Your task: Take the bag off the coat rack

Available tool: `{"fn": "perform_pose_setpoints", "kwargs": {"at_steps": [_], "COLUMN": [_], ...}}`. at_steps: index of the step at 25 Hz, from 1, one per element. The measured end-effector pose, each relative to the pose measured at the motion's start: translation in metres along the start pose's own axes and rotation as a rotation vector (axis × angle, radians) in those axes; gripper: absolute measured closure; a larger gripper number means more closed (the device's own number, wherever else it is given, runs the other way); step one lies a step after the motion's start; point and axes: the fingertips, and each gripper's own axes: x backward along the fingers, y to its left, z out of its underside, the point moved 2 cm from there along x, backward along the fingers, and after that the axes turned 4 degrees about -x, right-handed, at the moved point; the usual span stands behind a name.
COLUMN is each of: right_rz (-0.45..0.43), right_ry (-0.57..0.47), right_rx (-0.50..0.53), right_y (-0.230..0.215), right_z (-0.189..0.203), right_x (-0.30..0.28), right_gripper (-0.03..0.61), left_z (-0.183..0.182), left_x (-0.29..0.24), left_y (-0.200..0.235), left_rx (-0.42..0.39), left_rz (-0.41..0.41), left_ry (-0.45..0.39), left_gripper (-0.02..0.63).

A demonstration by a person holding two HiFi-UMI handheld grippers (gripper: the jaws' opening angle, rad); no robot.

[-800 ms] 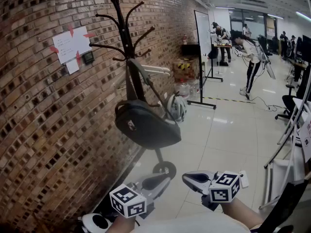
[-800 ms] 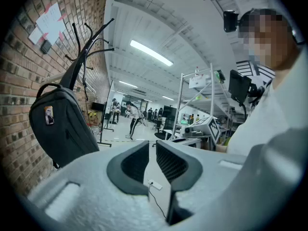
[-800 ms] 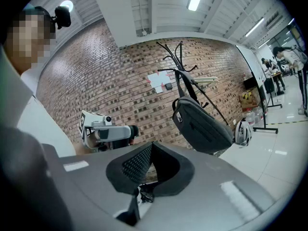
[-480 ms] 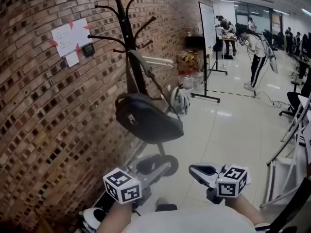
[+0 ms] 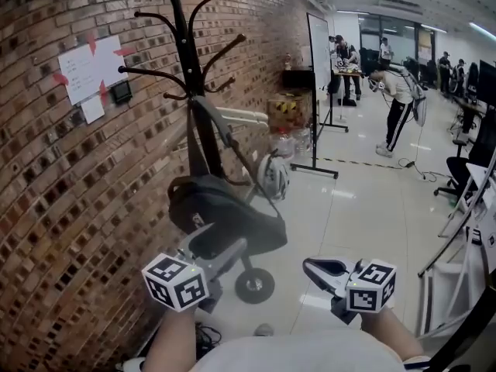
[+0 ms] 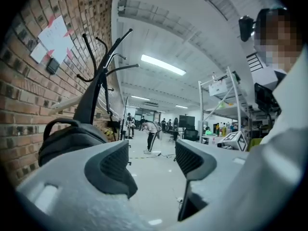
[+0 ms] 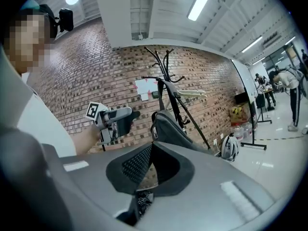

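The bag (image 5: 225,215) hangs on the coat rack (image 5: 186,60). The left claw (image 5: 222,250) is open and empty, just beside the rack's bag. The right claw (image 5: 318,268) is farther off, closed on nothing.

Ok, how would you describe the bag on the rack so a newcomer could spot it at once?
Against the brick wall on the left stands a black coat rack with curved hooks. Hanging from it by a grey strap, partway down the pole, is the bag: dark grey, rounded and bulky with a small pale label, unlike the smaller white helmet beside it.
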Motion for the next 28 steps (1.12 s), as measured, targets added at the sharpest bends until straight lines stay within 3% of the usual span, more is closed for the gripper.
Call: {"fn": "perform_pose_setpoints", "kwargs": {"at_steps": [7,13,15,20,23,28], "right_rz": [-0.081,-0.136,-0.136,-0.130,-0.123,-0.112], "right_ry": [-0.019,-0.007,0.008,0.031,0.051,0.073], "right_rx": [0.108,0.117,0.109,0.058,0.019,-0.026], "right_y": [-0.023,-0.040,-0.050,-0.072,-0.081,-0.086], "right_z": [-0.069,-0.090,-0.089,-0.077,-0.064,-0.048], "right_x": [-0.098,-0.155,-0.167,-0.188,-0.196,-0.200], "right_gripper": [0.580,0.580,0.580,0.580,0.580,0.580], "left_z": [-0.051,-0.088,-0.091,-0.086,-0.082,-0.085], "left_x": [-0.043,-0.084,-0.095,-0.116,-0.119,-0.118], "left_y": [0.120,0.201,0.218,0.228,0.231,0.238], "left_rx": [-0.150,-0.239,-0.249,-0.226,-0.213,-0.196], "left_rz": [-0.118,-0.158,-0.143,0.011,0.046,0.038], "left_ry": [-0.002,0.032,0.047,0.087,0.084,0.062], "left_gripper": [0.259,0.233,0.222,0.219,0.304,0.528]}}
